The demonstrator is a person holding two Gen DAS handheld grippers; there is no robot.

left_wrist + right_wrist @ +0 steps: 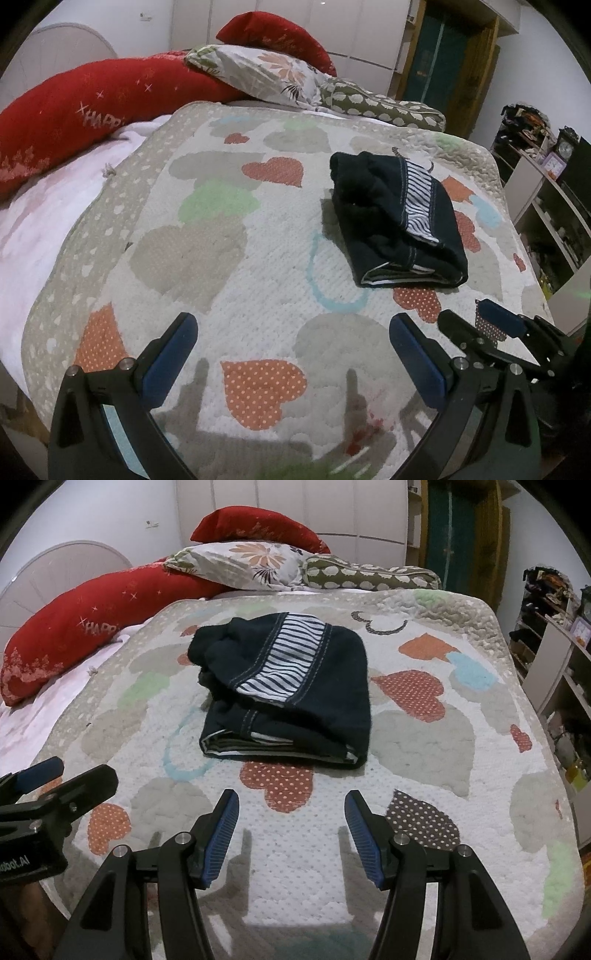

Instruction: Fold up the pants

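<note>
lying folded in a compact stack on the heart-patterned quilted bed cover (424,738): dark navy pants with striped white panel (288,690). hovering short of it, empty, jaws apart: left claw (291,354), right claw (291,834). judging folding near-finished; next possibly needing only a final tidy or withdrawing.

Folded pants (291,698): dark matt knit cloth, striped woven panel, pale topstitching. Quilted bedspread (424,746): textured cotton-like cloth, dotted heart patches (nubbly). Right gripper (291,834): matt black plastic, ribbed blue rubbery pads, shiny metal pins. Red pillow (92,110): soft plush.
</note>
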